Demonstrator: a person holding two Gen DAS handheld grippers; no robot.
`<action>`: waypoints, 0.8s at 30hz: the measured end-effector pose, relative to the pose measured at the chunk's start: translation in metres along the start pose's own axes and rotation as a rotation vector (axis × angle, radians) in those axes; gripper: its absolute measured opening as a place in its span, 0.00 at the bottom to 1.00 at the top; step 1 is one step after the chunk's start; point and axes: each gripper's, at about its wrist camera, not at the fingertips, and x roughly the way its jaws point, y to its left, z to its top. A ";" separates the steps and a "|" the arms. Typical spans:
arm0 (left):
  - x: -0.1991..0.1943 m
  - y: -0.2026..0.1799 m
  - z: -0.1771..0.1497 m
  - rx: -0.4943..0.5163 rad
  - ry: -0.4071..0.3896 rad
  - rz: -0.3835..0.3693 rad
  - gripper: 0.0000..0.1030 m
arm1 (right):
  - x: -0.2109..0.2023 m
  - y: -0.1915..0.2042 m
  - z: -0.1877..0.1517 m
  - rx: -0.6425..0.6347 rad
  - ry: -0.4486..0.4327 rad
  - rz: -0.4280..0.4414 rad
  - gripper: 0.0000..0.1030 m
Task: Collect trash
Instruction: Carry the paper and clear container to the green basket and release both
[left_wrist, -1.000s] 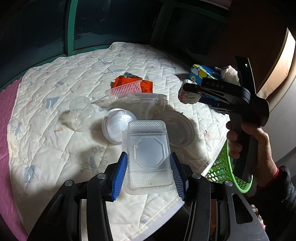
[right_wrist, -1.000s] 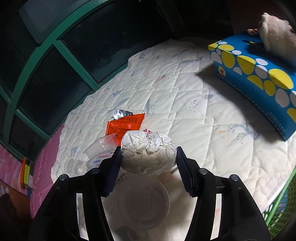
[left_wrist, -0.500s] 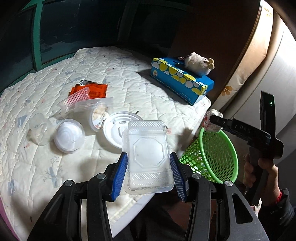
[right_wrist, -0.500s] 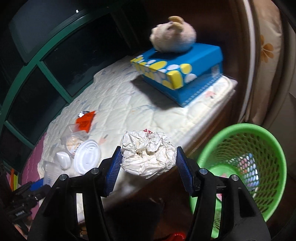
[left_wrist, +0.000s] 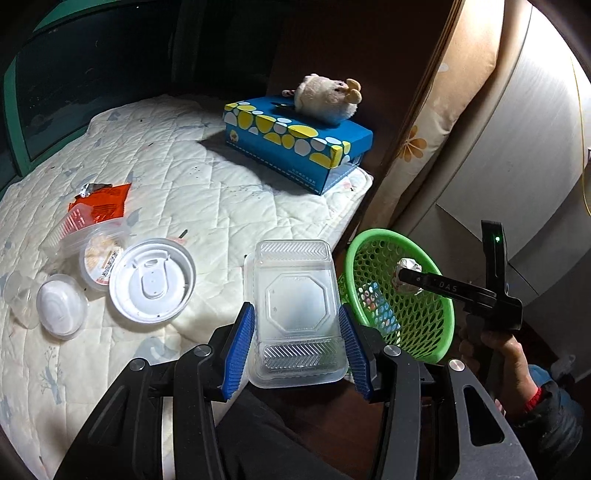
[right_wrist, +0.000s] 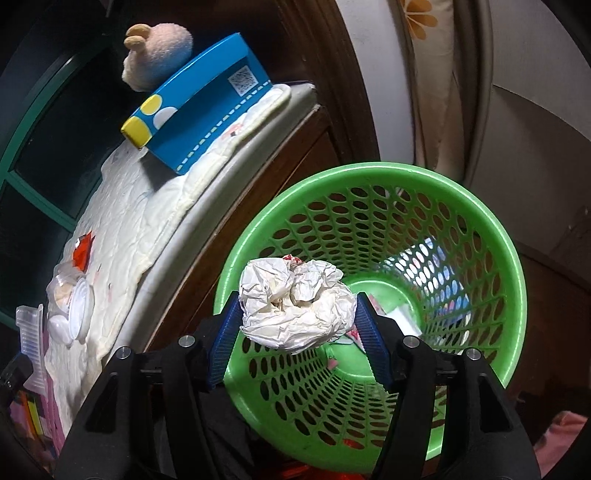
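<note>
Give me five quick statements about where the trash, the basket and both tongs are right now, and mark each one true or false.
1. The right tongs grip a crumpled paper ball above the green basket. True.
2. The left tongs are empty. False: they are shut on a clear plastic container.
3. The green basket stands on the quilt. False: it sits below the quilt's edge, beside the bed.
4. A plush toy lies on the blue tissue box. True.
5. The white round lid is already in the basket. False: it lies on the quilt, next to a small white cap.
</note>
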 end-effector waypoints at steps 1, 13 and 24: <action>0.003 -0.005 0.002 0.008 0.003 -0.003 0.44 | 0.000 -0.004 0.001 0.009 0.000 0.005 0.63; 0.041 -0.056 0.018 0.097 0.052 -0.057 0.44 | -0.025 -0.022 0.004 0.011 -0.070 0.009 0.72; 0.086 -0.105 0.029 0.183 0.102 -0.097 0.45 | -0.074 -0.037 -0.005 -0.007 -0.163 -0.020 0.72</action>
